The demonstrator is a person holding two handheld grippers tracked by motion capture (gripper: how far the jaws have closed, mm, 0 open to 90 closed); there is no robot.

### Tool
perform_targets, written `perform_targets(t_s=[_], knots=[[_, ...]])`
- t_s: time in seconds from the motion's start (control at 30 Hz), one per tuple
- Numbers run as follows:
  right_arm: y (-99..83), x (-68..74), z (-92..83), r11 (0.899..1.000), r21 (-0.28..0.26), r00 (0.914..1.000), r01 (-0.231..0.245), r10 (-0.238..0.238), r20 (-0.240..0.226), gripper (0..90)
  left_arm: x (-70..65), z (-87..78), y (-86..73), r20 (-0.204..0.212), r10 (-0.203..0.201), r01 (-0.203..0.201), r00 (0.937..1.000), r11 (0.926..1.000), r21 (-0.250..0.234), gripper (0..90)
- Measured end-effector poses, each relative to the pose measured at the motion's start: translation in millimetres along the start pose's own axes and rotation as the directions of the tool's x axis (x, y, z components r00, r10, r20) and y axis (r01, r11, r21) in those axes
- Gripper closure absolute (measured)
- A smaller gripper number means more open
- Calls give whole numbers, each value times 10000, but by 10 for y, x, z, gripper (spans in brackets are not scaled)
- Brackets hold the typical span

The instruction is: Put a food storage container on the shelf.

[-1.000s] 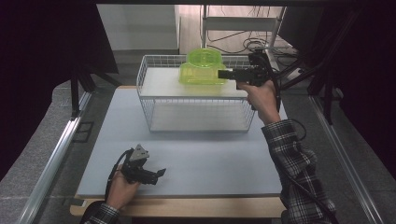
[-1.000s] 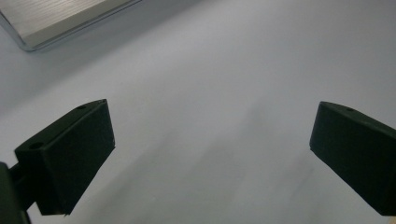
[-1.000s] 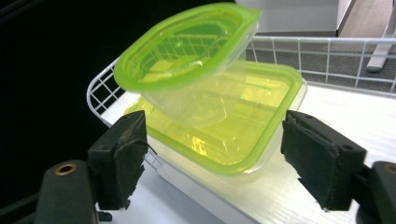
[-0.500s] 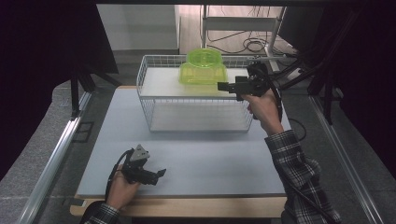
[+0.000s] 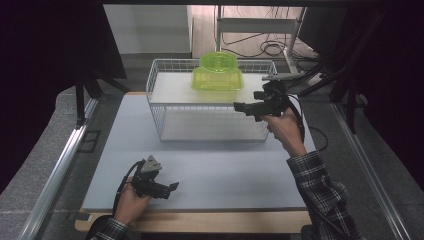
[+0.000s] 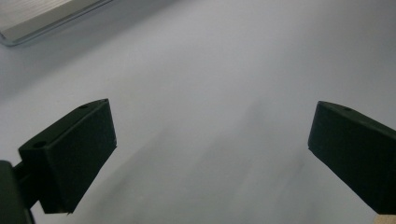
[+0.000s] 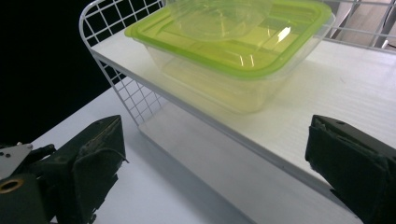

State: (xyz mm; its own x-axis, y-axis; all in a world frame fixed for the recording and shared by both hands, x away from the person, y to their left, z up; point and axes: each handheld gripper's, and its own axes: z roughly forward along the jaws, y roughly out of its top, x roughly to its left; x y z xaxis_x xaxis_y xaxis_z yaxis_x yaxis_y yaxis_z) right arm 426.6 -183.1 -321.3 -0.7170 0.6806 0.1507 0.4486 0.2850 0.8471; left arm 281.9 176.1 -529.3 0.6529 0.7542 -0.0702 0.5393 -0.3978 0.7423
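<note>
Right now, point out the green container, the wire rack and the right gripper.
green container (image 7: 233, 56), right gripper view, on its lid.
wire rack (image 5: 210, 120), high view, on its front mesh.
right gripper (image 5: 240, 106), high view, between its fingertips.

Your high view is dim at both sides, nearly black, while the counter (image 5: 210, 165) in the middle is evenly lit. In the left gripper view the surface smears with soft blur. Glare glints on the green lid (image 7: 243, 42), upper centre.

High view looks forward and down over the table (image 5: 200, 165); both gripper views sit close above it.
</note>
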Motion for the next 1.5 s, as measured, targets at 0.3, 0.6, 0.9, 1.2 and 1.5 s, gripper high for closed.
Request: perform_targets(t_s=[0.3, 0.6, 0.9, 1.2, 1.5], knots=[[-142, 30, -22, 9994, 37, 9994, 333, -333, 98, 44, 1, 5, -4, 2, 59, -59, 10000, 10000, 17, 8], [-320, 92, 16, 9967, 245, 9967, 780, -785, 216, 29, -1, 6, -5, -14, 117, -117, 9999, 9999, 6, 7], [-519, 96, 76, 9964, 333, 9969, 775, -780, 136, 28, -7, 18, -7, 3, 154, -154, 9999, 9999, 62, 7], [-726, 80, 109, 9961, 546, 9973, 692, -704, 201, 26, -10, 26, -8, 19, 212, -212, 9998, 9997, 127, 7], [-961, 53, 109, 9958, 680, 9974, 607, -631, 347, 13, -15, 33, -10, 54, 230, -231, 9997, 9996, 156, 7]])
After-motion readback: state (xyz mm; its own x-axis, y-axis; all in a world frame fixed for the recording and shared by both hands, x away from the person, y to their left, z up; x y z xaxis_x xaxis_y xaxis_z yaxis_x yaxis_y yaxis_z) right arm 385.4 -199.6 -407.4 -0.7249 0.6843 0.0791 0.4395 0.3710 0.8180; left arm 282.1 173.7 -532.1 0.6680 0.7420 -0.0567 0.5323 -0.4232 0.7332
